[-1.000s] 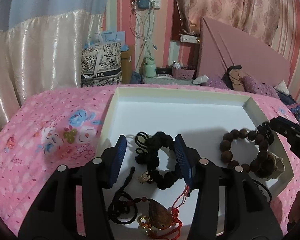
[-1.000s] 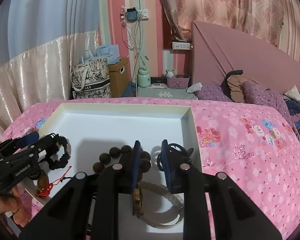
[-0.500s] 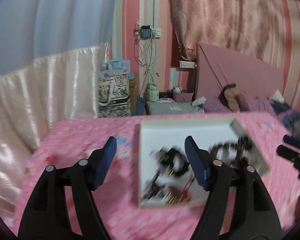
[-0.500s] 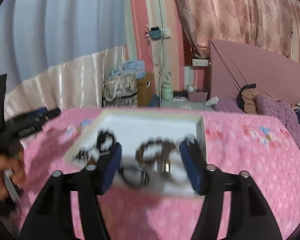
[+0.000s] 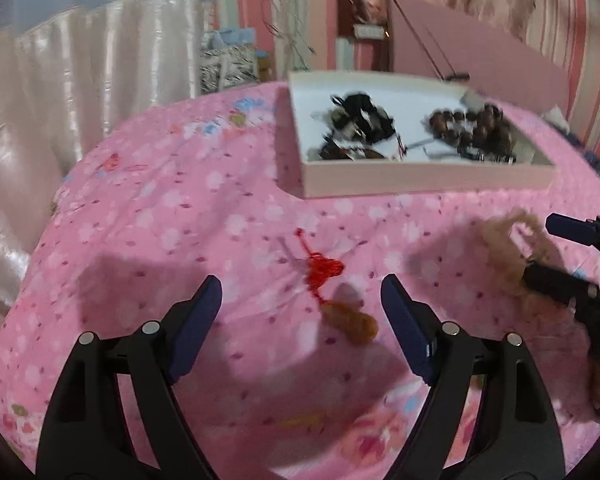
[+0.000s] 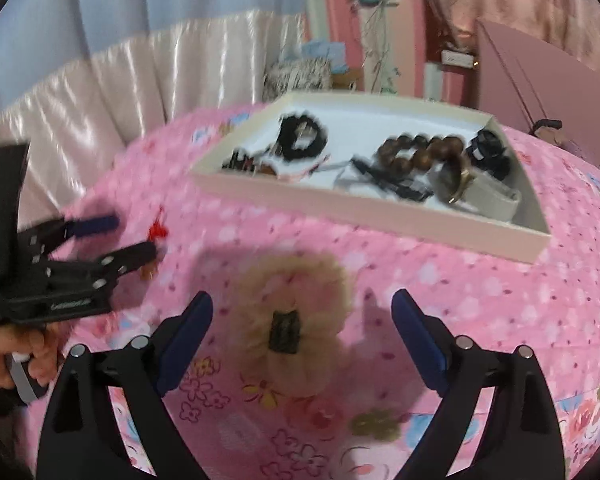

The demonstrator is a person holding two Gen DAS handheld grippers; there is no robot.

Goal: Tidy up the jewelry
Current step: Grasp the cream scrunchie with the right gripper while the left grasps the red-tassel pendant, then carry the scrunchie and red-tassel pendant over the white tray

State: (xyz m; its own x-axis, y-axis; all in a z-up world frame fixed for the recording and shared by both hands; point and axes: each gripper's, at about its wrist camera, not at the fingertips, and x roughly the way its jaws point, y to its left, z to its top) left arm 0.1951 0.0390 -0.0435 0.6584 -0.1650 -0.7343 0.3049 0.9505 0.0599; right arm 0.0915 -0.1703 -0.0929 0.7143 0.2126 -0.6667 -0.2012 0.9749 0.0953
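Observation:
A white tray (image 5: 428, 178) (image 6: 364, 210) on the pink bedspread holds a black scrunchie (image 6: 302, 138), a brown bead bracelet (image 6: 416, 154), a watch (image 6: 476, 190) and other pieces. A red-tasselled amber pendant (image 5: 340, 300) lies on the bedspread in front of the tray, between the spread fingers of my left gripper (image 5: 302, 320), whose jaws are still opening without touching it. A beige fluffy hair clip (image 6: 292, 320) lies between the fingers of my right gripper (image 6: 302, 328), which is also opening and clear of it.
The pink floral bedspread (image 5: 180, 220) drops off at the left toward satin curtains (image 5: 80, 80). A pink headboard (image 5: 480, 52) stands behind the tray. A hand (image 6: 16, 352) holds the left gripper at the left edge of the right wrist view.
Both grippers have pulled back from the tray toward the bed's near side and opened wide. The pendant and the fluffy clip now lie between their fingers.

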